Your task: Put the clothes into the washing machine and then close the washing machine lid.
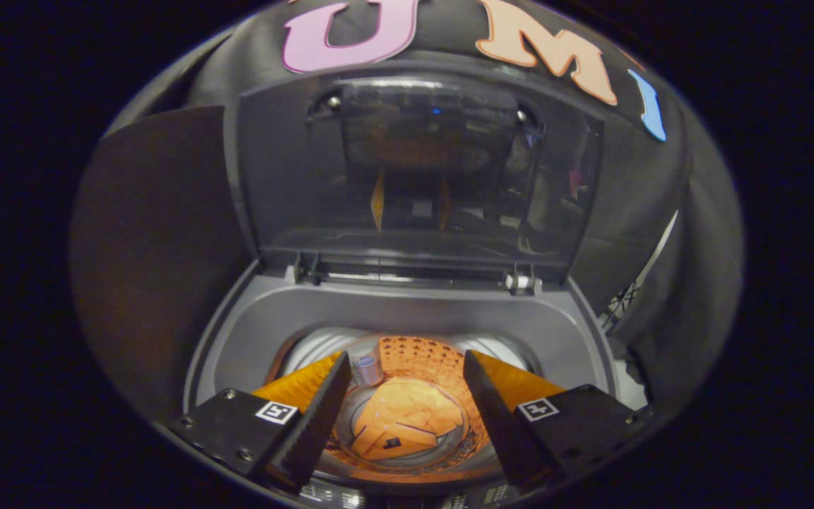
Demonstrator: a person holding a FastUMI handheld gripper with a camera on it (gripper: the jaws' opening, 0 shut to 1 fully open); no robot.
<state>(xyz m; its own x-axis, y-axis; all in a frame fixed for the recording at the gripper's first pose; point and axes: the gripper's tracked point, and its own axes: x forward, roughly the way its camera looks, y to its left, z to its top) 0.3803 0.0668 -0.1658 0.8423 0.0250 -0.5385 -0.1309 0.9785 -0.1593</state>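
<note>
the gripper hangs over the washer with its fingers spread wide and nothing between them. below and just ahead, seen through the gap, the orange clothes lie at the bottom of the drum. beyond the fingers the lid stands upright, open.

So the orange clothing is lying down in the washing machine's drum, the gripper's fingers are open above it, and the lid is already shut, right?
Not quite. The gripper view shows the lid standing open behind the drum, not shut. The rest holds: the orange clothing lies in the drum, and the gripper is open above it.
</note>
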